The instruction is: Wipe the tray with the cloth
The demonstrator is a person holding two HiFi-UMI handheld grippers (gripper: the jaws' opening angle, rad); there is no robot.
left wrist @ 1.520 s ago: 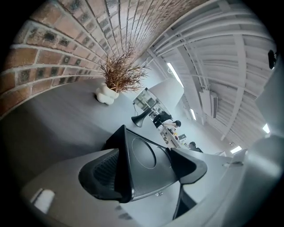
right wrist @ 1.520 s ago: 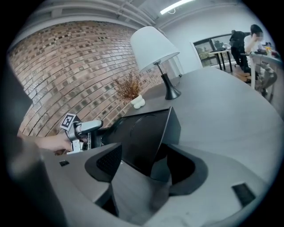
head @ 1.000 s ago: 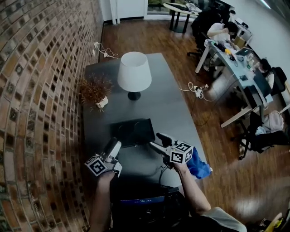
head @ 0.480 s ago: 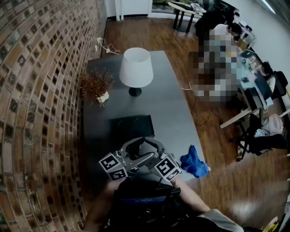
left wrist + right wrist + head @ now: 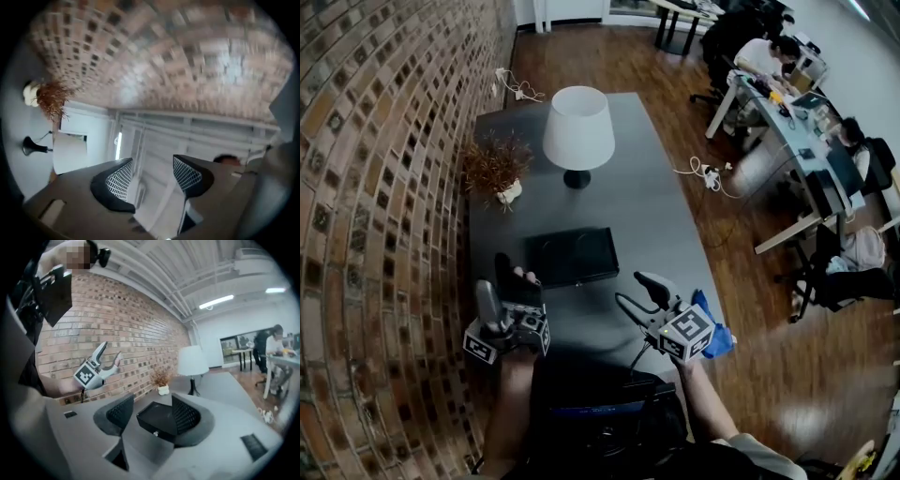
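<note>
The black tray lies flat on the grey table, also seen in the right gripper view beyond the jaws. A crumpled blue cloth lies at the table's right edge, partly hidden by the right gripper's marker cube. My left gripper is raised at the tray's near left, tilted up toward the brick wall. It is open, its jaws have just been closing, and nothing is between them. My right gripper hovers between tray and cloth, open and empty, its jaws also just closing.
A white lamp and a dried plant in a small pot stand at the table's far end. The brick wall runs along the left. Desks with seated people stand to the right on the wood floor.
Half a second ago both grippers were close together in front of the tray. The left one has swung left and upward, the right one has moved right toward the cloth.
</note>
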